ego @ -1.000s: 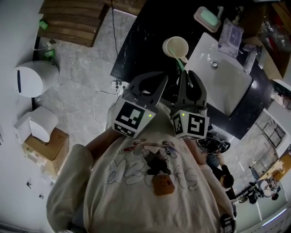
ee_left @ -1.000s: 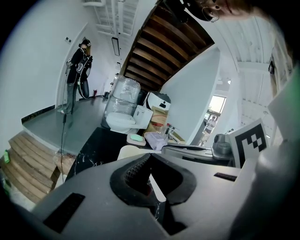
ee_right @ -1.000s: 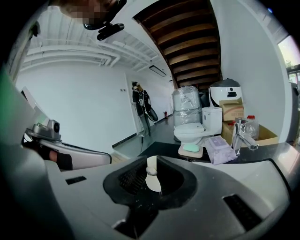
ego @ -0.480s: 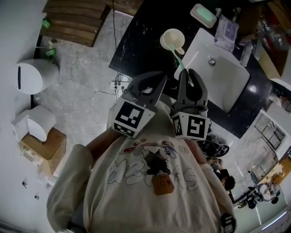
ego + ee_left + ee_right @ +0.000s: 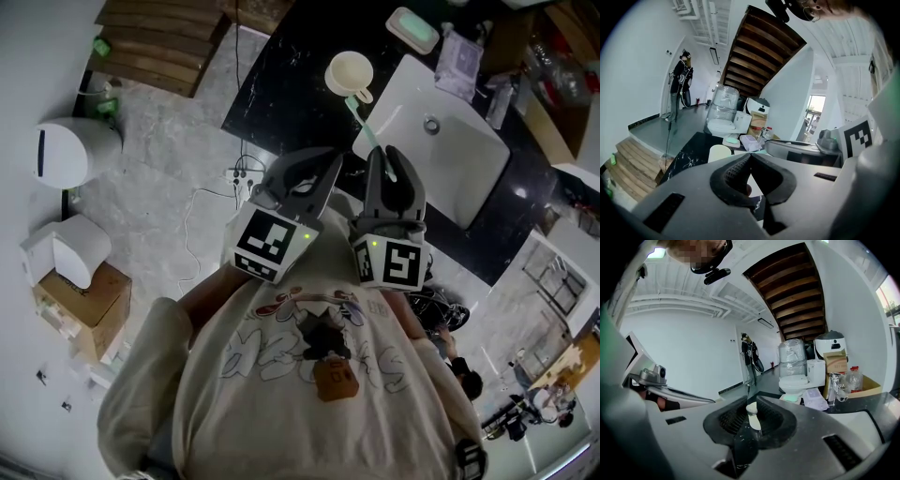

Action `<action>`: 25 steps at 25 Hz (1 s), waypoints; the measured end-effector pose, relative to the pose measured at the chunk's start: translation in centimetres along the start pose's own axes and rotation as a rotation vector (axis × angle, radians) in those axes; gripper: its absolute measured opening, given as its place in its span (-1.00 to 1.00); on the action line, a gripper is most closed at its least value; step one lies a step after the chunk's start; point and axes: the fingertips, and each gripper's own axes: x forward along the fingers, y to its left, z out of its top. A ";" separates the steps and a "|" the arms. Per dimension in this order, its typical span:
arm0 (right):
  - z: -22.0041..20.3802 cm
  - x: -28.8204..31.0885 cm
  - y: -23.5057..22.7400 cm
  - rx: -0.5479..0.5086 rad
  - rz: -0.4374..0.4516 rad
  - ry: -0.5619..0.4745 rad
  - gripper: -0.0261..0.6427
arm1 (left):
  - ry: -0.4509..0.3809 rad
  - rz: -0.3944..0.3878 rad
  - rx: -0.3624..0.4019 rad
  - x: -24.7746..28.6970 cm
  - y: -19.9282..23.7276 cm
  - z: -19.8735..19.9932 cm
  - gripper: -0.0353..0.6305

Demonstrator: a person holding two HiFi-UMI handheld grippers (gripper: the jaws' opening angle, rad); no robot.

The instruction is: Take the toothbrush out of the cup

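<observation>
A cream cup stands on the black counter beside the sink; its inside looks empty. The green toothbrush is out of the cup and slants from just below the cup's handle back into my right gripper, which is shut on it. In the right gripper view its pale end sticks up between the closed pads of my right gripper. My left gripper hangs level beside it, shut and holding nothing. The left gripper view shows my left gripper with the cup beyond it.
A white sink basin lies right of the cup, a soap dish with green soap behind it. A packet sits by the basin. On the floor at left are a toilet, a cardboard box, a cable and wooden steps.
Both grippers have drawn back from the counter, and the toothbrush has come away with the right one. The cup now sits farther from the jaws.
</observation>
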 end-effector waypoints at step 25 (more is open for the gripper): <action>-2.5 -9.8 -0.8 0.025 0.060 -0.031 -0.72 | -0.040 0.066 0.024 -3.8 -7.8 -3.2 -0.85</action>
